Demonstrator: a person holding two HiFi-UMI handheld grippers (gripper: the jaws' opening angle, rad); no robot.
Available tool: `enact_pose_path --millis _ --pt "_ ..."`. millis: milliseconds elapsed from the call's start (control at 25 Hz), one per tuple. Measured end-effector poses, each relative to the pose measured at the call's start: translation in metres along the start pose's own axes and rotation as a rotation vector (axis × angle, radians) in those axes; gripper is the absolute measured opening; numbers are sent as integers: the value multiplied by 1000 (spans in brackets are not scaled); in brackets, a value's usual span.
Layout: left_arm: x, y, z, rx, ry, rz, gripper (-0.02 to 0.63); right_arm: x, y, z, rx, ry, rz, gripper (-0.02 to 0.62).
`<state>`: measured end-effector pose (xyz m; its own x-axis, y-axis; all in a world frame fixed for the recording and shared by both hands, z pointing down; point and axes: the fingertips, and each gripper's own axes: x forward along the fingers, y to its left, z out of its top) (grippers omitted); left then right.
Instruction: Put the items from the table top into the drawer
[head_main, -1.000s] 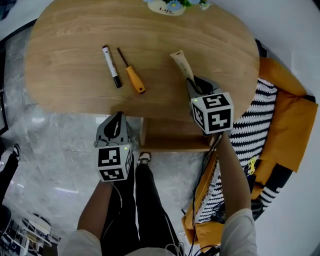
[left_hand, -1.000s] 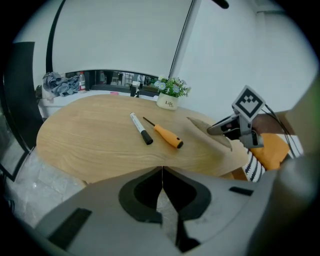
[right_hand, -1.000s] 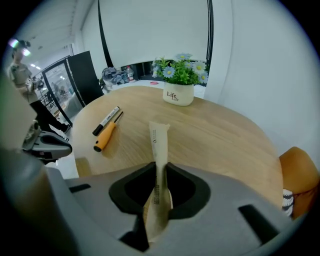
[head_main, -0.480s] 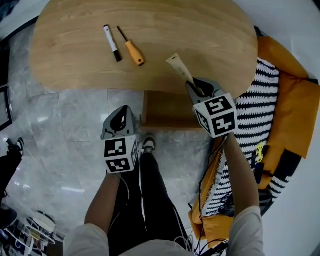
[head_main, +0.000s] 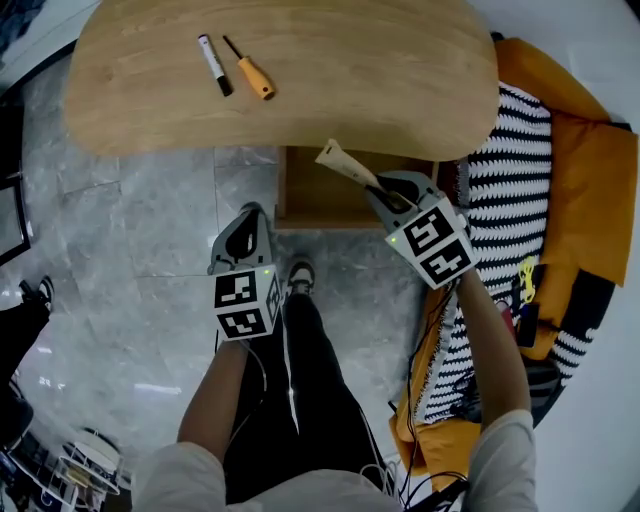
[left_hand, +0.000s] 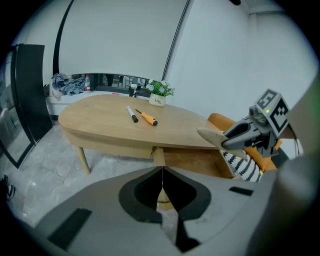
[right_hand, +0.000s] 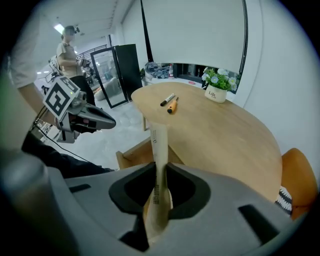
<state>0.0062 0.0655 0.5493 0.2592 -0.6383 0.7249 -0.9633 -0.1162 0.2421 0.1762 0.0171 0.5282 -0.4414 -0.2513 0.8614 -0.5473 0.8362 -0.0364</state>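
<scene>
My right gripper (head_main: 382, 192) is shut on a beige tube (head_main: 343, 165), which sticks out over the open wooden drawer (head_main: 310, 196) under the table edge. In the right gripper view the tube (right_hand: 159, 150) stands pinched between the jaws of that gripper (right_hand: 159, 186). A black-and-white marker (head_main: 213, 64) and an orange-handled screwdriver (head_main: 250, 75) lie side by side on the oval wooden table (head_main: 380, 70). My left gripper (head_main: 247, 214) hangs over the floor left of the drawer, shut and empty; its jaws meet in its own view (left_hand: 161, 172).
An orange seat (head_main: 585, 200) with a black-and-white striped cloth (head_main: 510, 190) stands right of the drawer. A small flower pot (right_hand: 217, 90) sits at the table's far edge. The person's leg and shoe (head_main: 298, 276) are below the drawer. Another person (right_hand: 66, 52) stands far off.
Both grippers have drawn back from the table. The right one has carried the tube from above the table top to above the open drawer. The left stays shut.
</scene>
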Motion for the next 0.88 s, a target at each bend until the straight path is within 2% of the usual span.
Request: enact_pose_path --millis 120,240,480,880 --pt "-4 -4 -6 -7 0 0 9 -5 7 -10 11 7 15 66" --pt "-6 -10 -9 2 0 -8 9 -8 8 -20 38 19 10 130" --pt "-10 -4 -8 10 -4 -7 9 -7 6 -21 59 15 -6 129" --pt "-13 34 3 -36 -11 41 9 16 6 23 50 1 5 124"
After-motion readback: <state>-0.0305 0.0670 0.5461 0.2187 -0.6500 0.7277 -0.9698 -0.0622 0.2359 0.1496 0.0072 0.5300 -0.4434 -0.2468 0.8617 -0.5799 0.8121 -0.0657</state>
